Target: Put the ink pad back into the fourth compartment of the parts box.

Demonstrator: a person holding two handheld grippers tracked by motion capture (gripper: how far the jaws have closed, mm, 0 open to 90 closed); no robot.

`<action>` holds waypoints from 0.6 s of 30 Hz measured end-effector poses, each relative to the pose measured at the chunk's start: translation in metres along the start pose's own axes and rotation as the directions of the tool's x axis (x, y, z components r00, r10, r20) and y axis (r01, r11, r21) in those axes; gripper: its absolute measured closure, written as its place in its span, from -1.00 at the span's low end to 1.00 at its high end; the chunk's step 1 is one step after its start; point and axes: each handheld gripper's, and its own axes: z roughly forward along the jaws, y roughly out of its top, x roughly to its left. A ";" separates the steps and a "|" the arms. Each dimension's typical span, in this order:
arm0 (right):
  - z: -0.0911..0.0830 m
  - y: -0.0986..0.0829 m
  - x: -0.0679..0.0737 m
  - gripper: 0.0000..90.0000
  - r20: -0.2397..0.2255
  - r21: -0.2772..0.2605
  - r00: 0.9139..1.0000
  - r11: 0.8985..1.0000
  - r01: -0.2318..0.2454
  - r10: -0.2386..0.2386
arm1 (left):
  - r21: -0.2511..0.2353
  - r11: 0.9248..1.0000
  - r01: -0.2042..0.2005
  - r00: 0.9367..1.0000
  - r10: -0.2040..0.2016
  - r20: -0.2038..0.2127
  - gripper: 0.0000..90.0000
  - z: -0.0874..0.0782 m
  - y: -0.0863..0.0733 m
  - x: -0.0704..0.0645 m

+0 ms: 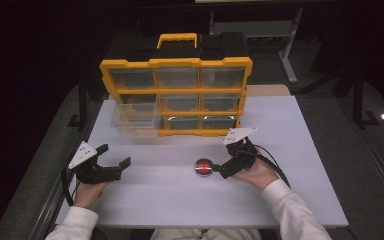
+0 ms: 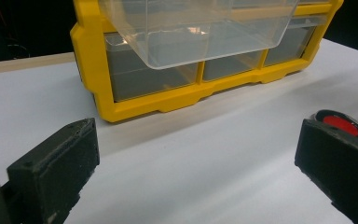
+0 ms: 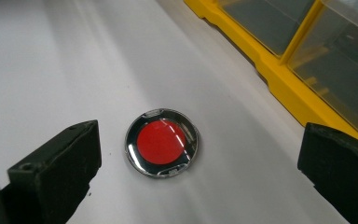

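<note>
1. Where the high view looks down on the white table [image 1: 180, 200], a small round disc [image 1: 203, 167] with a red centre and a dark shiny rim lies flat, right of the middle and toward the person's side. The right hand-held gripper [image 1: 223, 169] sits just beside the disc on its right, jaws spread apart and pointing at it without touching it. The left hand-held gripper [image 1: 115, 161] is well apart on the left side of the table, its jaws also spread wide and holding nothing. A yellow organizer [image 1: 176, 90] with clear drawers stands upright at the far side of the table, and one clear drawer [image 1: 132, 120] juts out from its left part.

2. Along the left gripper view, the two black jaws stand far apart with bare table between them. The yellow organizer [image 2: 121, 100] rises ahead, with the pulled-out clear drawer [image 2: 191, 37] overhanging the drawers of its bottom row. The disc [image 2: 340, 122] peeks out just above the jaw at the right edge.

3. Along the right gripper view, the jaws are wide open, and the disc [image 3: 161, 142] lies on the table between them, nearer the jaw at the left and touching neither. A corner of the organizer [image 3: 284, 84] crosses the upper right.
</note>
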 end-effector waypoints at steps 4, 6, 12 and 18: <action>0.006 0.001 0.003 -1.00 -0.011 0.014 1.000 1.000 0.003 -0.003 | 0.000 1.000 0.000 1.000 0.000 0.002 -1.00 0.000 0.000 0.000; 0.008 0.001 0.003 -1.00 -0.016 0.016 1.000 1.000 0.002 -0.001 | 0.000 1.000 -0.002 1.000 0.002 0.004 -1.00 0.000 0.000 0.000; 0.014 0.001 0.005 -1.00 -0.023 0.024 1.000 1.000 0.011 -0.010 | -0.004 1.000 -0.005 1.000 0.005 0.002 -1.00 0.000 0.000 0.000; 0.023 0.001 0.006 -1.00 -0.031 0.039 0.999 0.999 0.010 -0.009 | -0.003 1.000 -0.006 1.000 0.006 0.004 -1.00 0.000 0.000 -0.001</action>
